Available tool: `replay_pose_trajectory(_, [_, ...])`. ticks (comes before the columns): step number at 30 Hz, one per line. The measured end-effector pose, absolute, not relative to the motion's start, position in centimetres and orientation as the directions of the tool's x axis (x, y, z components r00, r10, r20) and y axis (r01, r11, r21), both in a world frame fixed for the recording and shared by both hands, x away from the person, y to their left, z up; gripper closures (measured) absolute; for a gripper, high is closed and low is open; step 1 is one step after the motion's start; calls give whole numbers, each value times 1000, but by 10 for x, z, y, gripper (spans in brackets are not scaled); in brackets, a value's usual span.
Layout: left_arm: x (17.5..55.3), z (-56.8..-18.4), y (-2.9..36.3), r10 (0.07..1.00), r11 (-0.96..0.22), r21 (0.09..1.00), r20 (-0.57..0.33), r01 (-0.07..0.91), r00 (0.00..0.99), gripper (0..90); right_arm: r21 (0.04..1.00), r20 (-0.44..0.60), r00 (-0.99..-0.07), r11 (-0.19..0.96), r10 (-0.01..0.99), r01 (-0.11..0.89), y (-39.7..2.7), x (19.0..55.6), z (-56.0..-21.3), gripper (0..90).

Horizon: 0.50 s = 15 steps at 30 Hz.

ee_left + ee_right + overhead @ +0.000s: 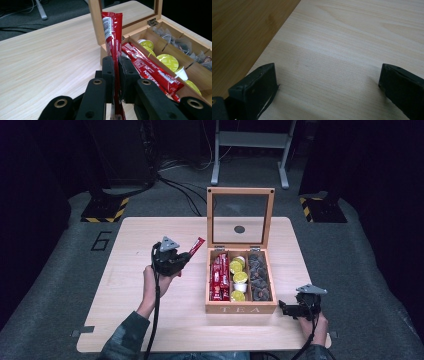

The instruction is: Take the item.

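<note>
Nearest the table's [150, 330] front edge, toward its right front corner, the right gripper [290, 309] rests low with its jaws spread wide apart and nothing between them; in the right gripper view bare wood lies between the two black pads [257, 87], and the box's side wall runs along the upper left. Left idle there, it does nothing to steady the box, so a nudge from the other hand could slide the box across the surface.

Farther in, left of the table's centre, the left gripper [181, 262] is clamped tight on a red stick sachet [113, 37], which is lifted clear of the table and leans toward the tea box [240, 309]. The grip sits near the sachet's lower end, so the long free end could swing or bend. A thin, slick packet pinched this low may also slip or twist between the pads if the hand turns quickly.

Beyond it, the box stands open near the table's middle, its leftmost compartment already packed with red sachets [150, 70]. The held sachet could catch on the compartment wall or ride up on the ones inside and lie crooked. The upright glass lid [240, 217] at the back is a further hazard: a high approach could knock it and tip it shut.
</note>
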State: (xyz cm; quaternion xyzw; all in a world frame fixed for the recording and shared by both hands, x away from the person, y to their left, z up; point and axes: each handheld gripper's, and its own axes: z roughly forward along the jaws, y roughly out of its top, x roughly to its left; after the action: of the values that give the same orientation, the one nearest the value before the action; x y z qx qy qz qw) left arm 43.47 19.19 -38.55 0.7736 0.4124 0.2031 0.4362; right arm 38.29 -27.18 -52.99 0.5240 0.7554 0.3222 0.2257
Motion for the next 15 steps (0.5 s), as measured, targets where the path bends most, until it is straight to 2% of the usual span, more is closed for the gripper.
replay_pose_trajectory(15, [437,-394,228,856,-233,847,-54,478,514,832,724,-2,-347,241,938,647,-272,383,-530,8])
